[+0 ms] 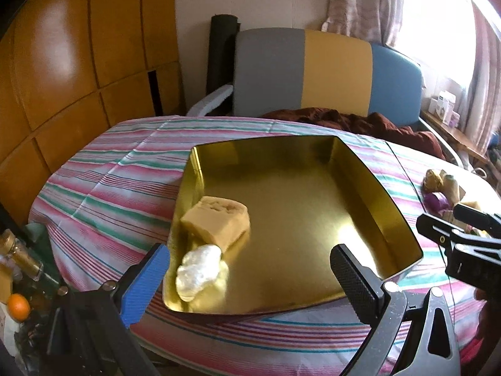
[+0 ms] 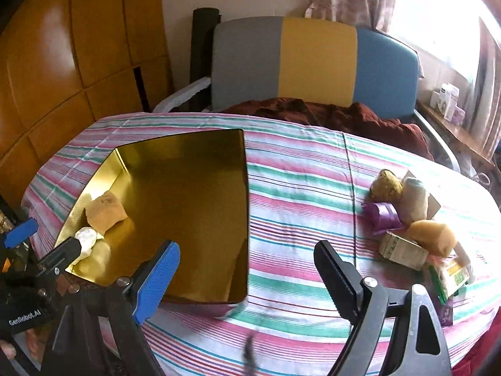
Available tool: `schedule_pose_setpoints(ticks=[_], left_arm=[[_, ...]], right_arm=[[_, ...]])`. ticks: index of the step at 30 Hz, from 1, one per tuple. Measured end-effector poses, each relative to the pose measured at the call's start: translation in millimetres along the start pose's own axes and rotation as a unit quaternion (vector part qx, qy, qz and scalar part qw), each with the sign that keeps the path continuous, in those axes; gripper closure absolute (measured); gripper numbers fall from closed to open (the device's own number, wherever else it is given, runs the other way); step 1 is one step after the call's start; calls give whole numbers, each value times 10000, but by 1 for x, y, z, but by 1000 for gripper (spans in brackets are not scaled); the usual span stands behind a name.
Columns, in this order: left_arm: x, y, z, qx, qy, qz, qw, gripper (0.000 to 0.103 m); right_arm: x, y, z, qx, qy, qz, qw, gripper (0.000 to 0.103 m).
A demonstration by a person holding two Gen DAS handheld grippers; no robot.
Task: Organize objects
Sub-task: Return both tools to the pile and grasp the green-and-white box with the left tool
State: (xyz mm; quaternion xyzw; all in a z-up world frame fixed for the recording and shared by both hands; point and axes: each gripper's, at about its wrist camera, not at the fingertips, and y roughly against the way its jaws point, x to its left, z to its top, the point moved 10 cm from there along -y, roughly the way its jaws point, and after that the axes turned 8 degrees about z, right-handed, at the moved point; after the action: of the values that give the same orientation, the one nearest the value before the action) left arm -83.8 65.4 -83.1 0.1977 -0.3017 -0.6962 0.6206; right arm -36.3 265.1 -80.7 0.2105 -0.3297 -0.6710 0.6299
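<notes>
Both grippers' fingers stand wide apart w/ nothing between them: left gripper (image 1: 250,269) hangs over the near edge of the gold tray (image 1: 369,172), lower center of left wrist view; right gripper (image 2: 247,269) sits lower center of right wrist view, over the striped cloth (image 2: 297,188) just right of the tray's right wall. Progress looks early, approx 2 items sorted: a tan sponge block (image 1: 219,222) and a white crumpled wad (image 1: 197,266) lie inside the tray at its lower-left corner, touching or nearly so; rest of tray floor is bare. Still left: a cluster at right of the right wrist view, well apart from tray, incl. a fuzzy yellow-brown ball (image 2: 386,185), pale roll (image 2: 415,199), purple ribbon (image 2: 383,217), small carton (image 2: 402,249), orange-tan sponge (image 2: 433,238), and a green/yellow packet (image 2: 454,277). All on the cloth, bunched together, some overlapping; exact contacts can't tell. Judgement: right gripper is best placed to go for that pile next; most of the job remains.
</notes>
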Motion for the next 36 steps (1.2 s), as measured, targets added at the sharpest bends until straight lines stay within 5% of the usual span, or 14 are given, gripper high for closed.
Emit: schedule_pose_setpoints(ticks=[14, 22, 30, 36], left_arm=[[-32, -3, -9, 159, -248, -506, 9983, 0], [-54, 0, -8, 166, -449, -805, 9956, 0], [-94, 10, -8, 145, -897, -1148, 9892, 0], [-136, 18, -7, 156, -1341, -1552, 9786, 0]], right_arm=[[-38, 4, -8, 97, -256, -306, 9992, 14], [-109, 17, -20, 205, -978, -584, 9933, 14], [-201, 51, -47, 276, -2090, -890, 9735, 14], [-271, 84, -56, 57, -2941, -1222, 9479, 14]])
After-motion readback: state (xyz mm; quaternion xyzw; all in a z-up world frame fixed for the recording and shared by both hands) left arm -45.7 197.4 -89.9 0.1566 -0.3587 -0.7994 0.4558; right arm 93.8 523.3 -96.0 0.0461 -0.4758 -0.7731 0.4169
